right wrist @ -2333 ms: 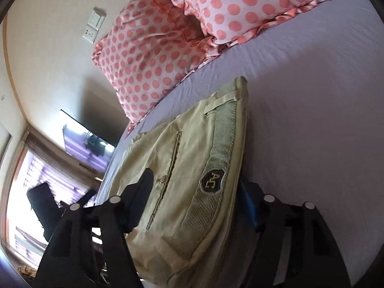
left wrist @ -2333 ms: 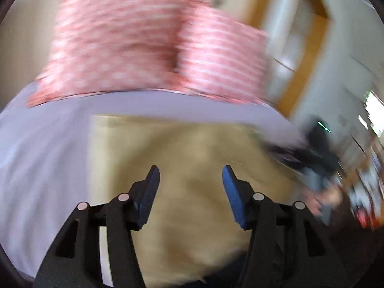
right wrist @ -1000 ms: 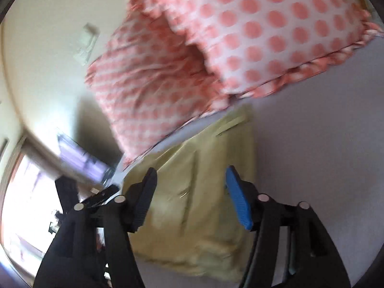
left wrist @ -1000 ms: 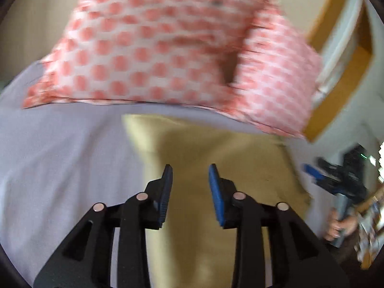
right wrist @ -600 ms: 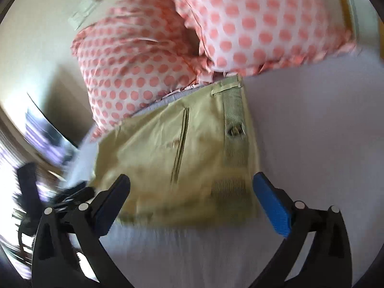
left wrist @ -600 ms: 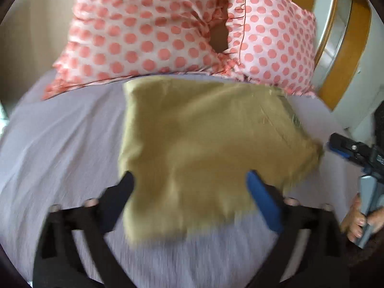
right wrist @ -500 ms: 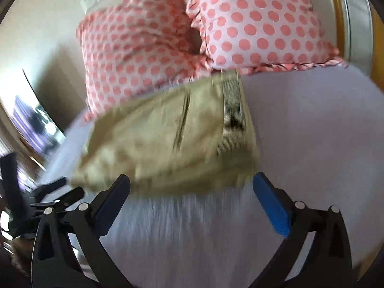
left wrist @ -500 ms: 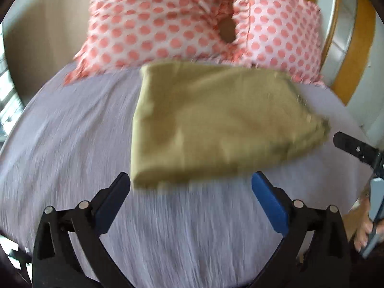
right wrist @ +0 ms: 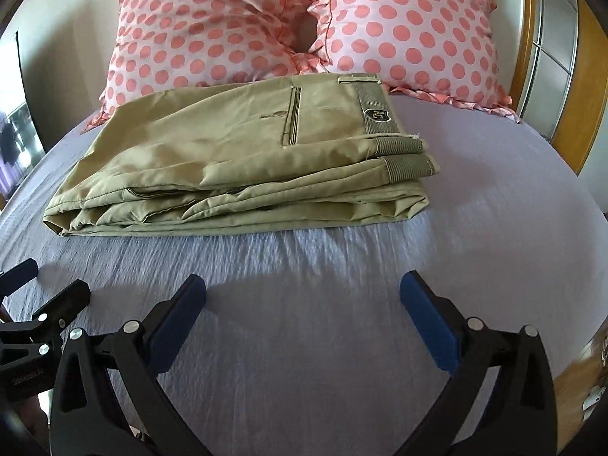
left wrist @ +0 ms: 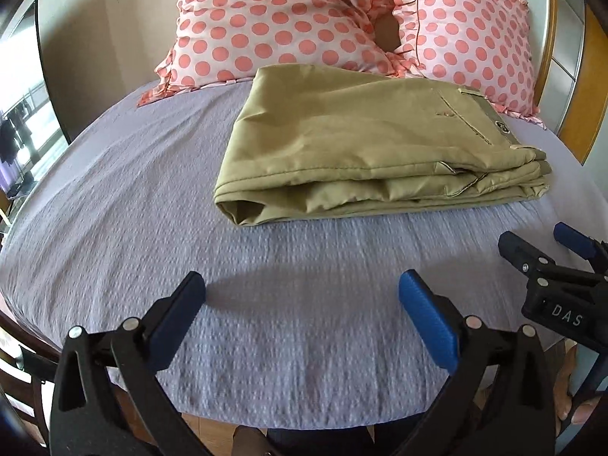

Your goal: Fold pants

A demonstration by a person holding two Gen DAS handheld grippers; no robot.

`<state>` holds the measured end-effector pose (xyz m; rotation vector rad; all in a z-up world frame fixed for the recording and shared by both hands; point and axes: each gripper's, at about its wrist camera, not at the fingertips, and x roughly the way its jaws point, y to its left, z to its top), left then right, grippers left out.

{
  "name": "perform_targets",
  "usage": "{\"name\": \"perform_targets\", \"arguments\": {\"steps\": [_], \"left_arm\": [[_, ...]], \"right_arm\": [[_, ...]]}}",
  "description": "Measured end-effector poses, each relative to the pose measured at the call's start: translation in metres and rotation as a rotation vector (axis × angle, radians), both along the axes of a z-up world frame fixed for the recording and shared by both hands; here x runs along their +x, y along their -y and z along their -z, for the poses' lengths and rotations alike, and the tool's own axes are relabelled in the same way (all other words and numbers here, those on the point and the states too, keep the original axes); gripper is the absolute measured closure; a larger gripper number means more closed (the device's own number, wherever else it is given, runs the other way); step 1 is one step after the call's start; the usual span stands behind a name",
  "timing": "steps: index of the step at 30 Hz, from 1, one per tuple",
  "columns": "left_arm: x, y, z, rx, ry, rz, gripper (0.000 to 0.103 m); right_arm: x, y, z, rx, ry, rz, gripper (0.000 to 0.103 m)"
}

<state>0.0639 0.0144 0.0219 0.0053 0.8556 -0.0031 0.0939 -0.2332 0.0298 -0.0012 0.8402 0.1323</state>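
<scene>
1. Pants [left wrist: 364,144] lie on the bed [left wrist: 159,174] as a compact khaki stack of several layers, far side touching the two pillows [left wrist: 288,19]. Judged: the folding looks complete or nearly so.

2. Waistband [right wrist: 376,110] with its badge sits on top at the stack's right end in the right wrist view; the rounded fold is at the left end. Layer edges along the near side line up only roughly, and the lower layers stick out a little at the right.

3. Left tongs [left wrist: 302,306] spread wide, nothing between the pads, hovering over bare sheet near the bed's front edge, well apart from the pants. Likely reason: no grip is needed on a stack that rests by itself.

4. Right tongs [right wrist: 303,306] likewise wide and empty, over the sheet, apart from the pants. They show at the right margin of the left wrist view, so the two tools sit side by side, both aimed at the stack.

5. Judged: the symmetric stand-off suits an inspection pose, with both cameras framing the whole stack.

6. Stack placed mid-bed against the pillows, clear of the edges. Judged: it will not slide off.

7. Possible remainder: squaring the offset waistband corner. Risk: pinching one layer only would peel the stack open.
</scene>
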Motion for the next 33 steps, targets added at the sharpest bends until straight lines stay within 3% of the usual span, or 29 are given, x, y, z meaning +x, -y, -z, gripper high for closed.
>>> {"name": "perform_targets", "arguments": {"steps": [33], "left_arm": [[0.0029,0.0007,0.0000,-0.001,-0.019,0.008,0.002]], "right_arm": [[-0.0002,0.0004,0.0001,-0.001,0.001,-0.001,0.001]]}}
